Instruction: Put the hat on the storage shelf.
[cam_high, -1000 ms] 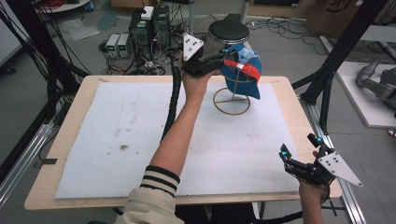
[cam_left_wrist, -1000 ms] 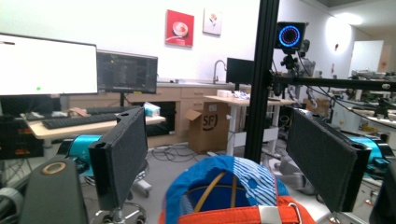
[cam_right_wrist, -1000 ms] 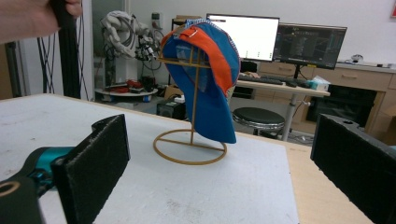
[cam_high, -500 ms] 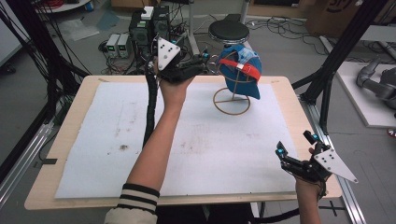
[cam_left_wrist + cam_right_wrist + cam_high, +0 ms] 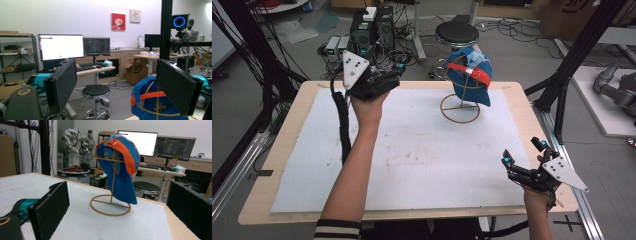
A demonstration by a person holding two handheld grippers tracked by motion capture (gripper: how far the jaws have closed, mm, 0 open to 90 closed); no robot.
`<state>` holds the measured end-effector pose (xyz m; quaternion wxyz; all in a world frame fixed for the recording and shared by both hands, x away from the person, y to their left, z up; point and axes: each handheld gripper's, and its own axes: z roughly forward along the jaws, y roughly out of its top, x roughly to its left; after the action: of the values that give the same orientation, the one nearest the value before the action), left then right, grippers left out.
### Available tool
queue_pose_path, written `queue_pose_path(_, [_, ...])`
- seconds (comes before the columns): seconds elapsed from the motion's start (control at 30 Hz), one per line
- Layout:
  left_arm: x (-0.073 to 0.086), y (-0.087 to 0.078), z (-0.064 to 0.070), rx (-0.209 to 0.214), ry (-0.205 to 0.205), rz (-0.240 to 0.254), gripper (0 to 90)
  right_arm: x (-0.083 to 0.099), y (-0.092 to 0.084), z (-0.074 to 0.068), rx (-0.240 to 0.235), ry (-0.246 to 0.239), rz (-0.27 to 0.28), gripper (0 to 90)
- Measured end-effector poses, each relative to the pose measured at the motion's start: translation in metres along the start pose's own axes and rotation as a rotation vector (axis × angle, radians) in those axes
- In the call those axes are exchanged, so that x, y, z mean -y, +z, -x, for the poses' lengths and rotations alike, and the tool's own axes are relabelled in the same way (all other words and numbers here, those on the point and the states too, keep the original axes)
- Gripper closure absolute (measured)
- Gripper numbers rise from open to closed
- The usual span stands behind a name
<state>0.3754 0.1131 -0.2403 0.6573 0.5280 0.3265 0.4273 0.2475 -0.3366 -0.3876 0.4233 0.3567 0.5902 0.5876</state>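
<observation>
A blue cap with an orange strap point(image 5: 469, 77) hangs on a thin wire stand with a ring base point(image 5: 460, 107) at the far middle of the white mat point(image 5: 412, 150). My left gripper point(image 5: 393, 74) is held up over the far edge of the table, left of the cap and apart from it. Its jaws are open, and in the left gripper view the cap point(image 5: 150, 105) sits low between them, behind the right jaw. My right gripper point(image 5: 523, 152) hovers open by the near right corner. Its view shows the cap point(image 5: 122, 165) and stand point(image 5: 110, 205) ahead between its jaws.
The mat covers most of the wooden table point(image 5: 277, 150). A black stool point(image 5: 457, 34) and electronics boxes point(image 5: 367, 25) stand on the floor beyond the far edge. Black frame posts point(image 5: 572, 65) rise at the right. Monitors point(image 5: 62, 46) sit on a desk in the background.
My left gripper has drawn back leftward from beside the cap to the far left part of the table. The right gripper shifted slightly. The cap stays on its stand.
</observation>
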Motion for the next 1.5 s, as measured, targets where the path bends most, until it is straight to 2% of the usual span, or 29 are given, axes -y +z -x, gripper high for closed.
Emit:
queue_pose_path(0.3, [0.007,-0.044,-0.026,-0.062,0.024,-0.010,17.2,0.001,0.011,-0.005,-0.021,0.001,0.000,4.3])
queue_pose_path(0.53, [0.018,-0.084,-0.046,-0.128,0.033,-0.031,17.1,0.001,0.019,-0.007,-0.030,0.001,0.002,4.3])
queue_pose_path(0.77, [0.029,-0.120,-0.058,-0.166,0.055,-0.049,17.0,0.000,0.022,-0.007,-0.030,0.011,0.010,4.3])
queue_pose_path(1.23, [0.067,-0.175,-0.083,-0.240,0.068,-0.137,16.6,0.001,0.026,-0.003,-0.015,0.015,0.013,4.3])
queue_pose_path(1.33, [0.077,-0.187,-0.089,-0.245,0.049,-0.157,16.1,0.000,0.026,-0.002,-0.013,0.014,0.017,4.3])
queue_pose_path(1.5, [0.092,-0.204,-0.093,-0.244,0.044,-0.181,15.7,0.002,0.027,0.002,0.000,0.027,0.018,4.3])
